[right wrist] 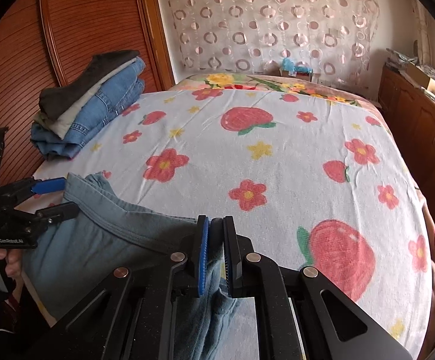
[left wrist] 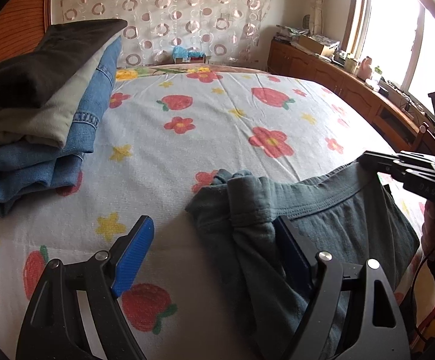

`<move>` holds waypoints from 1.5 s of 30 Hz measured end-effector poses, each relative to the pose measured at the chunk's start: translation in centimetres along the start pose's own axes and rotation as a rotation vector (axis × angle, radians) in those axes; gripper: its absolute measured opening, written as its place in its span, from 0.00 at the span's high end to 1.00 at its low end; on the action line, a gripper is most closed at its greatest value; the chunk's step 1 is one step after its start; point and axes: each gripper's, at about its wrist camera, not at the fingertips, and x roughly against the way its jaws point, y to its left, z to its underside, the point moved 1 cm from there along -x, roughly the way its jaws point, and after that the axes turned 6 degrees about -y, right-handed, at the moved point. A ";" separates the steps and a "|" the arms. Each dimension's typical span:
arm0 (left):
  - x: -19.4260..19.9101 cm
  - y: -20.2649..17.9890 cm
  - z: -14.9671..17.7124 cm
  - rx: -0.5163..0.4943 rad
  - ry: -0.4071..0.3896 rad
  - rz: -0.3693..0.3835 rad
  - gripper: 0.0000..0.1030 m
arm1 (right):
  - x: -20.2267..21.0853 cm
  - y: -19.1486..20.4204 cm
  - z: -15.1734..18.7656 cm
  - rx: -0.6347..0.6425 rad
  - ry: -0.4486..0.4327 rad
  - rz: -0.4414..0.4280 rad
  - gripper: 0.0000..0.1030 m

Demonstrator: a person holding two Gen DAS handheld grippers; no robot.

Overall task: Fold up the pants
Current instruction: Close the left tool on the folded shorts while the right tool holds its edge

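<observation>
Your right gripper (right wrist: 216, 255) sits at the bottom centre of the right wrist view, its blue pads pressed together on a fold of the grey-green pants (right wrist: 103, 237). The pants spread from there toward the lower left of that frame, waistband edge uppermost, lying on the strawberry-and-flower sheet (right wrist: 277, 156) that covers the bed.

Your left gripper (left wrist: 214, 255) fills the bottom of the left wrist view with its fingers spread wide apart. The left blue pad (left wrist: 133, 258) hangs over bare sheet (left wrist: 163, 165), while the right finger rests against the bunched end of the pants (left wrist: 277, 210), not pinching it. In the right wrist view the same gripper appears at the left edge, open around the waistband corner.

A stack of folded clothes (left wrist: 43, 111), dark on top, denim underneath, sits in the upper left of both frames, well apart from the pants. A wooden cabinet (left wrist: 352, 90) runs along the upper right below a bright window.
</observation>
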 end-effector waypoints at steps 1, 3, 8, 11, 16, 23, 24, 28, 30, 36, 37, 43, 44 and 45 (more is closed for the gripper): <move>0.0 0.0 0.0 0.002 0.001 0.002 0.20 | 0.2 0.0 -0.1 -0.001 -0.002 -0.001 0.88; -0.1 0.1 0.0 0.006 0.005 0.005 0.20 | 0.9 0.0 0.0 0.000 -0.006 0.018 0.80; -0.3 0.1 0.1 0.012 0.007 0.009 0.20 | 2.5 0.6 0.8 0.016 0.003 0.000 0.72; -0.4 0.1 0.1 0.016 0.010 0.014 0.20 | 3.3 0.9 1.6 0.021 0.012 -0.010 0.61; -0.5 0.2 0.2 0.020 0.012 0.015 0.20 | 4.0 0.6 2.8 0.005 0.034 0.003 0.58; -0.5 0.1 0.1 0.020 0.012 0.016 0.20 | 3.4 0.1 3.4 -0.027 0.057 0.025 0.57; -0.6 0.1 0.2 0.020 0.012 0.015 0.20 | 3.3 0.1 3.4 -0.030 0.060 0.028 0.57; -0.5 0.2 0.1 0.021 0.012 0.016 0.20 | 2.9 0.3 3.5 -0.035 0.069 0.032 0.57; -0.5 0.1 0.1 0.020 0.012 0.016 0.20 | 2.7 0.6 3.4 -0.031 0.066 0.034 0.57; -0.6 0.1 0.2 0.020 0.012 0.016 0.20 | 2.3 1.1 3.6 -0.018 0.045 0.056 0.57; -0.5 0.1 0.1 0.021 0.012 0.016 0.20 | 2.3 1.2 3.8 -0.011 0.037 0.063 0.57; -0.6 0.1 0.1 0.020 0.013 0.018 0.20 | 2.6 1.2 4.5 -0.017 -0.007 0.064 0.57; -0.6 0.2 0.1 0.019 0.014 0.021 0.20 | 2.6 1.2 4.7 -0.019 -0.013 0.064 0.57; -0.6 0.2 0.1 0.017 0.015 0.024 0.20 | 2.6 1.2 4.8 -0.016 -0.018 0.066 0.57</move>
